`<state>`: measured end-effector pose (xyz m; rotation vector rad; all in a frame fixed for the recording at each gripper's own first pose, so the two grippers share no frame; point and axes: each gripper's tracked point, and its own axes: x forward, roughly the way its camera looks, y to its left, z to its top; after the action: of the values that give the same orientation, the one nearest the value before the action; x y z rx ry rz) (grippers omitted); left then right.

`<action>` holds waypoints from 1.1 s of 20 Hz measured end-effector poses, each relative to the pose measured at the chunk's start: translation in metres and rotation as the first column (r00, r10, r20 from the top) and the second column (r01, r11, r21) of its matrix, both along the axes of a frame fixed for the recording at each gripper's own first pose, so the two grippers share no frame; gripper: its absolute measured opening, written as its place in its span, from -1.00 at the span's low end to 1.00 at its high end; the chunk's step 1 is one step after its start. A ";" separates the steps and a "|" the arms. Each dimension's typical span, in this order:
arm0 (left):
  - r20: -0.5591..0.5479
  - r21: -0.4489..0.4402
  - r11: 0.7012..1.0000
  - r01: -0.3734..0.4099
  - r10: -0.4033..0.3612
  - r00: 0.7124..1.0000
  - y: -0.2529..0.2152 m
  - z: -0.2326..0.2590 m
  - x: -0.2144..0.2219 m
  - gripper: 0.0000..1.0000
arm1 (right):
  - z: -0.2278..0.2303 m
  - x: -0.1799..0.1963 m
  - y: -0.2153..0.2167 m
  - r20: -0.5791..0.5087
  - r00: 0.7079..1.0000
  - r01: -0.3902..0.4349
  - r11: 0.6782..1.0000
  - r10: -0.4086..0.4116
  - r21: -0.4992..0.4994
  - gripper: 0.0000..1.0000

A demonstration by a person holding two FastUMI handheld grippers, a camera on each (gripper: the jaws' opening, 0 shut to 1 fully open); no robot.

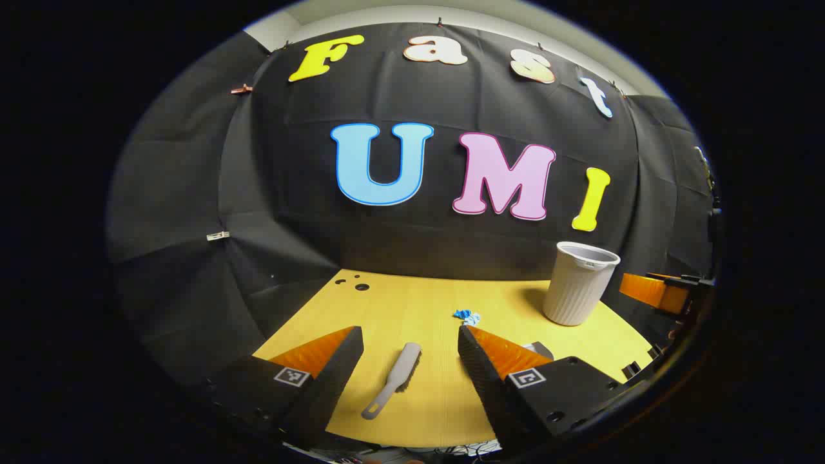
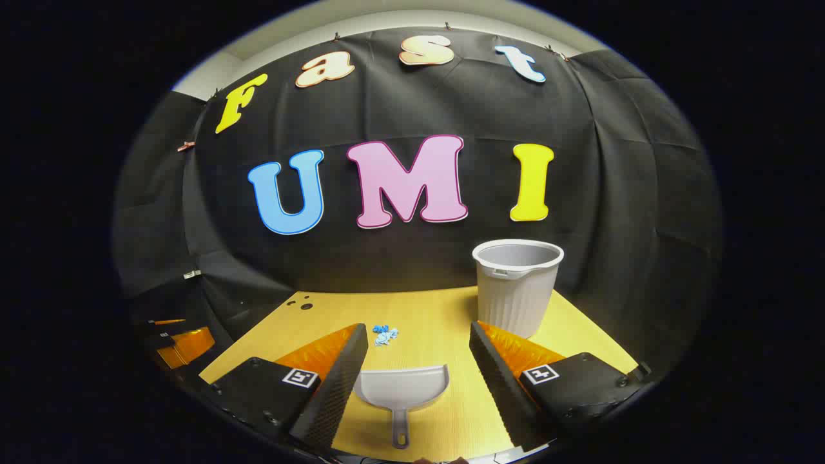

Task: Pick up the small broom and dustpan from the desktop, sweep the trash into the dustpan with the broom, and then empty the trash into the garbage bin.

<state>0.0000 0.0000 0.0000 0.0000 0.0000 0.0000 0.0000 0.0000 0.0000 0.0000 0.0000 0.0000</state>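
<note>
Desk [image 1: 419, 309]: yellow wooden top, near edge cut off at 6 o'clock in both views; small holes at its far-left corner.
Bin [image 2: 517, 287]: pale ribbed garbage bin, upright on the desk at about 2 o'clock from the right gripper; its base is partly hidden behind that gripper's right finger. Inside cannot be made out.
Left gripper [image 1: 410, 351]: fingers spread wide apart, holding nothing.
Right gripper [image 2: 419, 357]: fingers wide apart, nothing between the pads; in the left gripper view it shows at 3 o'clock, mostly cut off.
Dustpan [image 2: 403, 390]: flat on the desk between the right fingers — mouth away, handle toward 6 o'clock.
Broom [image 1: 393, 379]: lying between the left fingers, bristles hard to read.
Trash [image 2: 385, 334]: small blue-white scraps at 12 o'clock beyond the dustpan — too small to identify.
</note>
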 end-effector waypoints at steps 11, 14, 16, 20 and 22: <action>-0.085 -0.020 0.998 -0.067 0.065 0.994 0.024 -0.028 0.022 0.92 | -0.028 0.023 0.026 -0.109 0.989 -0.103 0.994 0.100 -0.026 0.97; -0.128 -0.068 0.995 -0.072 0.063 0.990 0.032 -0.038 0.027 0.92 | -0.038 0.031 0.031 -0.141 0.983 -0.123 0.992 0.118 -0.024 0.97; -0.172 -0.065 0.997 -0.052 0.041 0.984 0.036 -0.051 0.036 0.92 | -0.046 0.033 0.032 -0.166 0.977 -0.136 0.990 0.131 -0.023 0.97; -0.292 -0.068 0.996 -0.049 0.027 0.956 0.052 -0.080 0.052 0.92 | -0.065 0.033 0.030 -0.229 0.964 -0.143 0.989 0.133 -0.025 0.98; -0.344 -0.078 0.996 -0.034 0.006 0.939 0.054 -0.096 0.063 0.92 | -0.074 0.035 0.028 -0.251 0.959 -0.140 0.990 0.129 -0.026 0.98</action>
<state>0.0629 0.0544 -0.0959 -0.0832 0.3504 0.0205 0.0346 0.0284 -0.0739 -0.0434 0.2516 0.1364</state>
